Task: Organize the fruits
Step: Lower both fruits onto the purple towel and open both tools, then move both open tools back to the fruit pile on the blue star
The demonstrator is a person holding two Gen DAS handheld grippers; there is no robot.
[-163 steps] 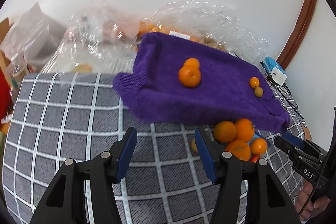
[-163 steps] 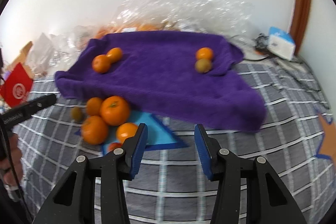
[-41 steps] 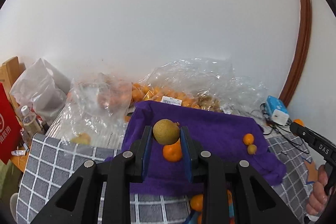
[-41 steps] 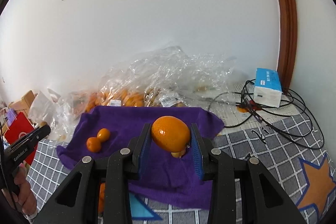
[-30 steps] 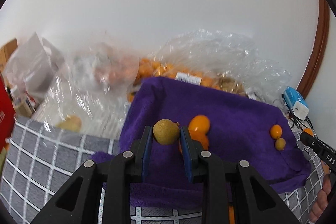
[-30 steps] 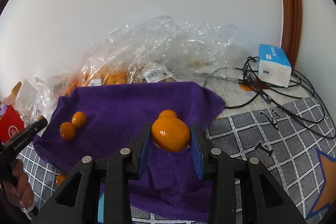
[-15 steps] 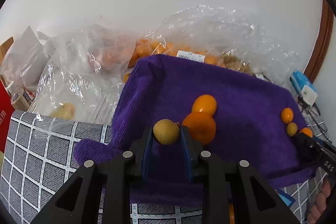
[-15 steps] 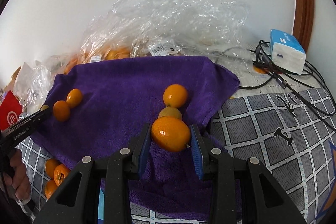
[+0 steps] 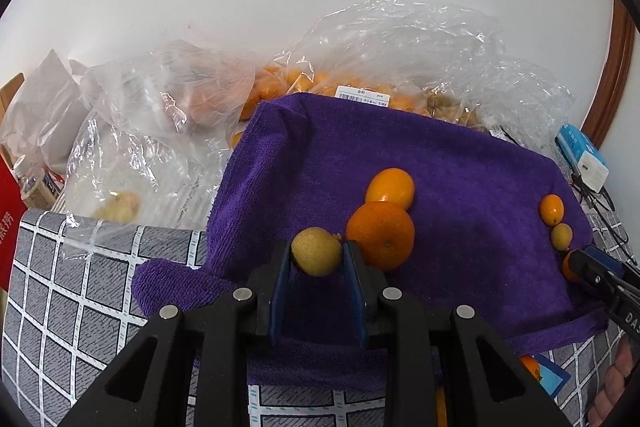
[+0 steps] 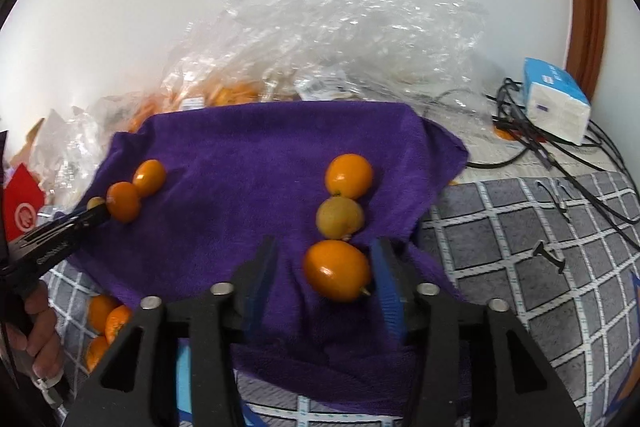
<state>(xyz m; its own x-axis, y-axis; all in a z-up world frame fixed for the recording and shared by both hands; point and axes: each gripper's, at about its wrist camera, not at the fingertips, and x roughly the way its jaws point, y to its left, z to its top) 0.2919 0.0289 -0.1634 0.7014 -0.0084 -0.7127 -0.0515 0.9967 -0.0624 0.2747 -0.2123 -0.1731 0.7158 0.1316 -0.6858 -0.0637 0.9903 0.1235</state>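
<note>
Right wrist view: the right gripper [image 10: 322, 273] has its jaws apart around an orange [image 10: 336, 270], which lies on the purple towel [image 10: 240, 163] touching the right jaw, with a gap on the left. It sits just in front of a yellow-green fruit [image 10: 340, 217] and a small orange [image 10: 349, 175], the three making a short row. To finish this placement well, I judge the gripper should back straight out along its own line without brushing the orange, since a nudge could roll it off the towel's soft front edge. The gripper points forward and slightly down, low over the towel.

In the left wrist view, the left gripper [image 9: 316, 259] is clamped on a round greenish fruit [image 9: 316, 255], held just above the towel beside a big orange [image 9: 380, 235] and an oval orange [image 9: 390, 188]. It should lower until the fruit rests on the cloth, next to that pair, before opening. More oranges [image 10: 102, 323] wait on the checked counter [image 10: 540, 267].
</note>
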